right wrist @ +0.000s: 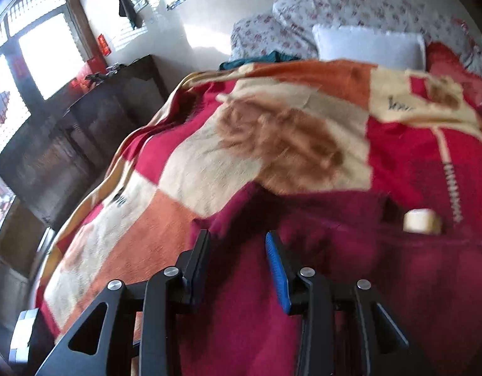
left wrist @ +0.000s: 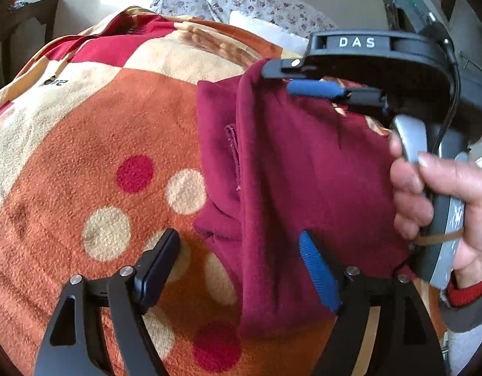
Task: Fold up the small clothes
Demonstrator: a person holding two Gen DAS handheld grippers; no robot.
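**Maroon garment half lifted over patterned blanket**

Blanket [left wrist: 93, 144], orange, cream and red with dots and blocks, covered the whole bed beneath both tongs. Beyond it, past the fingertips in both views, lay floral bedding [right wrist: 350, 6] and a white pillow [right wrist: 369, 47]. Dark wooden cabinet [right wrist: 84, 131] stood off to the left of the right tongs, under bright windows [right wrist: 43, 59]; glare washed out the panes and wall detail.

Maroon garment [left wrist: 303, 169] lay on the blanket between and ahead of the left tongs' fingers, one edge raised toward the right tongs. Its lower hem was cut off by the left tongs' frame; garment type could not be made out. A seam or pocket slit showed on the flat part.

Left tongs [left wrist: 241, 260]: fingers spread wide, the blue-padded one resting against the cloth, the black one over bare blanket.

Right tongs [left wrist: 283, 76]: in the left wrist view, fingers close together with the garment's raised edge caught between them. In its own view [right wrist: 238, 250] the frame was motion-blurred and a gap showed between the pads, cloth running under them; grip there hard to confirm. Person's right hand [left wrist: 429, 200] gripped the handle, partly cut off at the frame edge.

Small cream cylinder [right wrist: 421, 221] sat right of the right tongs, blurred, unidentified.
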